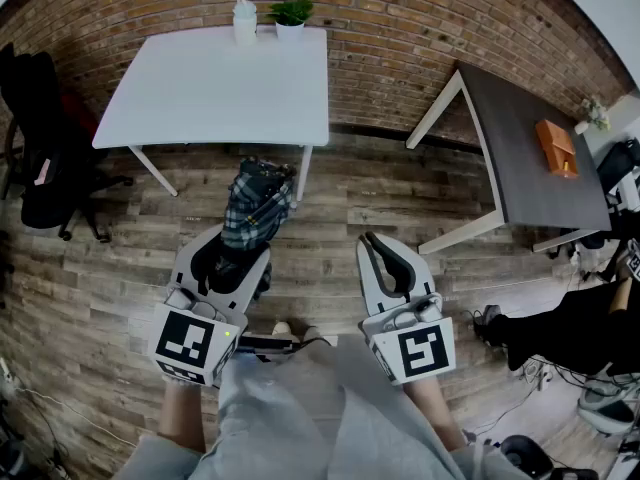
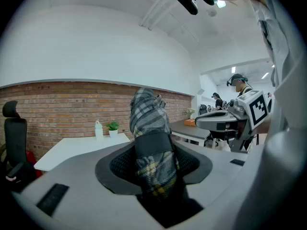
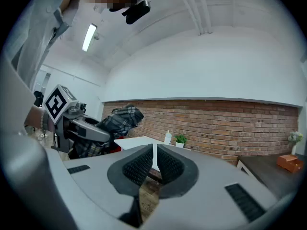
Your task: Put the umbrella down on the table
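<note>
So the folded plaid fabric umbrella [image 1: 257, 208] isn't on anything yet. It's clamped around its lower part in the left claw [image 1: 232, 258], jaws spread wide to fit the bundle, and it hangs over the wood plank floor. Its long axis runs straight out along the jaws, with the free end aimed at the near edge of the white rectangular worktop [image 1: 215, 88] and stopping short of it. That worktop sits dead ahead of the left hand, so I'd say the drop is just a reach forward on that side. The near half is bare; the white bottle [image 1: 244, 20] and small green potted plant [image 1: 291, 16] sit at the far edge by the brick wall. The right claw [image 1: 385, 258] is pinched closed on nothing, off to the side. It's closer to the dark worktop [image 1: 530, 158] with the orange box [image 1: 556, 146], which is well apart from the umbrella.
</note>
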`<move>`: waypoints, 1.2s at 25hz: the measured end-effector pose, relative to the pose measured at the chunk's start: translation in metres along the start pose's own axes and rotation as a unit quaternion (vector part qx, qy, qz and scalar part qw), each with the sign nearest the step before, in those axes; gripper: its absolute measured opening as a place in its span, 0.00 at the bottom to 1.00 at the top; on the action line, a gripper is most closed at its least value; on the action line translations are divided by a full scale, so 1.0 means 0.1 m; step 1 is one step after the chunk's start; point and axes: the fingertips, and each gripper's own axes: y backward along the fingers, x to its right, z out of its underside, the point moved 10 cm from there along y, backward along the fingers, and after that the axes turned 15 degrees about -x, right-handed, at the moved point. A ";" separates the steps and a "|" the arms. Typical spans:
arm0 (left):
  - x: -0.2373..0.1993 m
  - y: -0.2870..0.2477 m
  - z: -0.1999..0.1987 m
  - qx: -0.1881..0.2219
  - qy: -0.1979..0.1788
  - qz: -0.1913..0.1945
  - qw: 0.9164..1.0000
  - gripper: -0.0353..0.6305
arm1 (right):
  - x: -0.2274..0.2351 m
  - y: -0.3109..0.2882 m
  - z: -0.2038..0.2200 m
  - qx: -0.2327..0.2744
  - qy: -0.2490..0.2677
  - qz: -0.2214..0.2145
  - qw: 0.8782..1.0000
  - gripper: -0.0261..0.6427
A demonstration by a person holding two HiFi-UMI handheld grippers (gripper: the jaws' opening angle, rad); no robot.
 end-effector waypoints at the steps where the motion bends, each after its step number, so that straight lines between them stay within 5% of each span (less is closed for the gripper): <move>1: 0.03 -0.01 0.02 -0.003 -0.002 -0.002 1.000 0.40 | 0.00 0.01 0.03 0.000 0.001 0.000 1.000 0.12; 30: -0.06 -0.01 0.09 -0.001 -0.018 -0.004 1.000 0.40 | -0.03 -0.03 0.07 0.024 -0.021 0.012 0.999 0.12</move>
